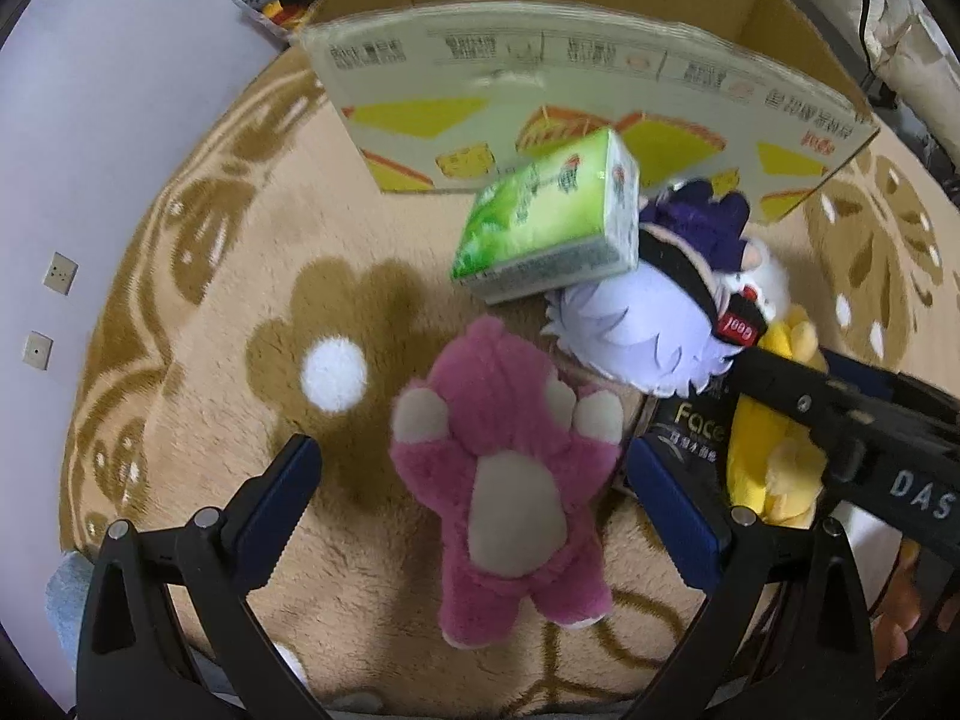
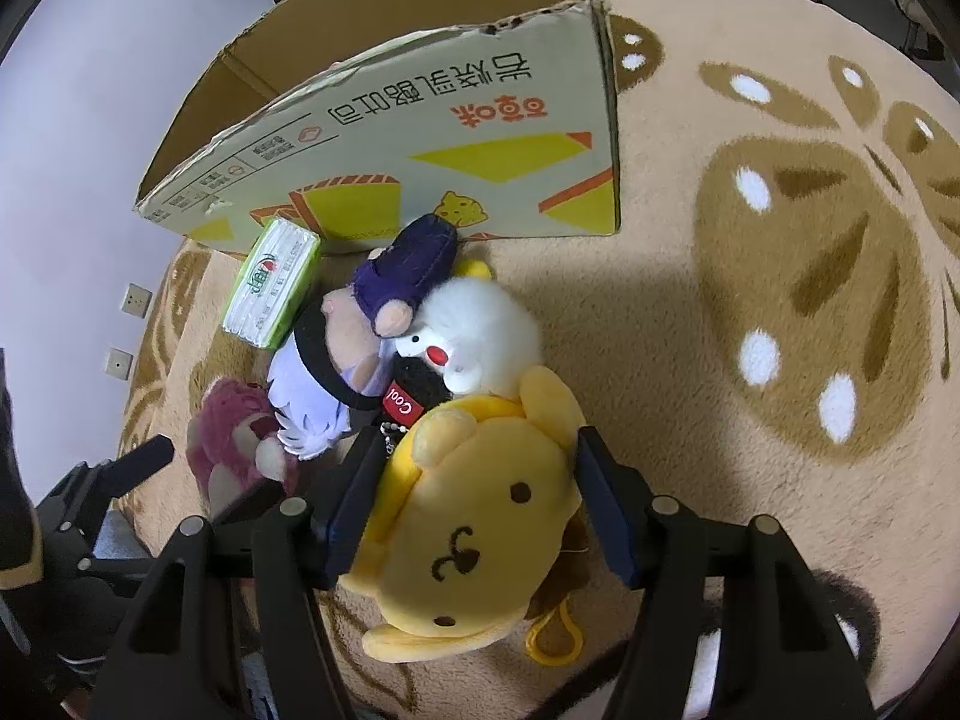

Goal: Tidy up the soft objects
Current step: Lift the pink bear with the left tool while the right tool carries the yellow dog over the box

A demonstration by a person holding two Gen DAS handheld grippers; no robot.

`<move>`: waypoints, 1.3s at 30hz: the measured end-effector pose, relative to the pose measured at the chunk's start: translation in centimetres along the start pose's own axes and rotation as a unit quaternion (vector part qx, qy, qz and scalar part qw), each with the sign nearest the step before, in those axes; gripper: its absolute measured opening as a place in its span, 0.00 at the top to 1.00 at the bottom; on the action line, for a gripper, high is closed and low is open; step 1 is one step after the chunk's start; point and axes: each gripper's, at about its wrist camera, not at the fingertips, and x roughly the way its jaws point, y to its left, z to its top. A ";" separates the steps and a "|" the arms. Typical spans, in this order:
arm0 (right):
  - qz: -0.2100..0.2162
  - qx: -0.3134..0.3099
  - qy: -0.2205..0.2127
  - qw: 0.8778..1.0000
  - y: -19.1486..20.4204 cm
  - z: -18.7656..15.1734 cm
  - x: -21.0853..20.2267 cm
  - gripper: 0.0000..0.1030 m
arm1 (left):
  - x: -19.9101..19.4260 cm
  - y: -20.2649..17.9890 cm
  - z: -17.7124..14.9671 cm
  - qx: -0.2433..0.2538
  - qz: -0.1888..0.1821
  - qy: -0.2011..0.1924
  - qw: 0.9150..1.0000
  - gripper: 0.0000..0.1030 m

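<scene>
Left wrist view: the left gripper (image 1: 474,504) hangs over a fluffy pink plush bear (image 1: 510,480) lying belly-up on the tan flower-patterned pile rug (image 1: 210,312). Its jaws stand wide apart, one blue pad on each side of the bear, neither touching it. Beyond the bear, toward the open printed cardboard box (image 1: 600,90), a green plastic-wrapped tissue pack (image 1: 549,219) leans on a lilac-haired cloth doll in purple clothes (image 1: 654,324). The right gripper's black body crosses the lower right corner.

Right wrist view: the right gripper (image 2: 474,510) is clamped on a round yellow plush dog head (image 2: 474,540), both blue pads pressing its sides. Between the dog and the box lie a fluffy white plush toy (image 2: 480,330), the lilac-haired doll and the tissue pack, all bunched together; the pink bear lies left of the dog, with the left gripper over it.
</scene>
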 end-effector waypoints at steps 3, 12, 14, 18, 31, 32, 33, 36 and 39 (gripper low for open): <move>0.001 0.001 -0.001 1.000 -0.1 0.0 -0.1 0.35 | 0.7 -0.3 -0.1 0.010 0.008 0.009 1.000 0.02; -0.003 0.000 -0.010 1.000 -0.7 -0.1 -1.1 0.39 | 1.9 -0.3 -0.4 0.010 0.009 0.035 0.999 0.20; -0.005 -0.001 -0.014 1.000 -0.6 -0.1 -1.3 0.40 | 2.3 -0.1 -0.4 0.004 -0.001 0.045 0.999 0.30; -0.005 0.000 -0.023 1.000 -0.8 -0.1 -1.8 0.41 | 2.9 0.2 -0.4 -0.001 -0.010 0.056 0.998 0.47; 0.001 0.004 -0.081 0.997 -1.7 -0.2 -4.3 0.44 | -0.5 0.9 -0.4 -0.010 0.014 -0.025 1.000 0.50; 0.000 0.004 -0.085 0.996 -1.7 -0.3 -4.6 0.44 | -0.8 1.0 -0.5 -0.008 0.020 -0.033 0.999 0.50; 0.000 0.003 -0.092 0.996 -1.8 -0.4 -5.0 0.44 | -0.9 1.0 -0.7 -0.008 0.023 -0.037 0.999 0.50; 0.002 0.003 -0.122 0.993 -1.9 -0.7 -6.5 0.45 | -1.8 1.4 -0.8 -0.016 0.023 -0.052 0.998 0.50; 0.006 0.004 -0.162 0.987 -1.7 -1.0 -8.3 0.45 | -3.3 1.5 -0.9 -0.017 0.026 -0.065 0.997 0.50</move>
